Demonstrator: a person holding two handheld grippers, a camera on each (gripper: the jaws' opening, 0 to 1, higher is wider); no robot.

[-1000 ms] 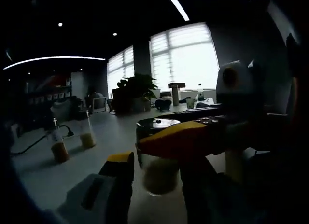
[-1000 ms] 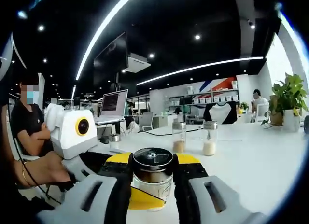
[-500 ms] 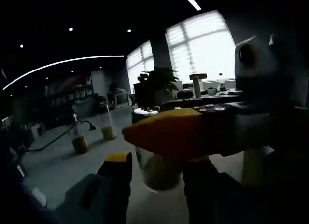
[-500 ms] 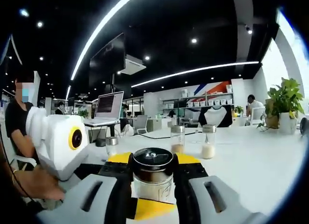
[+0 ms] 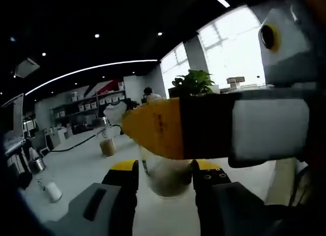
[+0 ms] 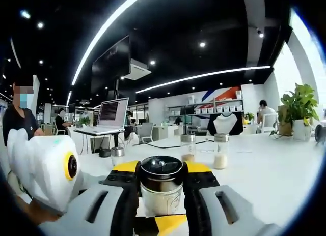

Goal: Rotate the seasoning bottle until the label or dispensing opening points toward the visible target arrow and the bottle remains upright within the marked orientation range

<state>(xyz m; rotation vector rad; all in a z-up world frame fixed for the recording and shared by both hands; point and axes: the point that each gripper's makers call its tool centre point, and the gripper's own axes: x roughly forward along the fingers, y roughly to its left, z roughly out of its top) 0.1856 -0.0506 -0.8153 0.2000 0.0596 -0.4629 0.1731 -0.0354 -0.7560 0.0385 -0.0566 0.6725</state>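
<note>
Right now the seasoning bottle [image 6: 161, 190] stands upright on the white tabletop [image 6: 275, 170], clamped between the jaws of the right gripper [image 6: 161, 205]. The left gripper [image 5: 164, 195] also has its jaws pressed against the bottle's clear lower body, with the right gripper's yellow-and-black jaw crossing just above. It looks like glass with a black cap [image 6: 161, 167], partly filled with pale powder: probably light, rigid, slick and breakable. Holding the straight wall below the cap seems safest, with a gentle squeeze so it turns without tipping. No arrow is visible.
</note>
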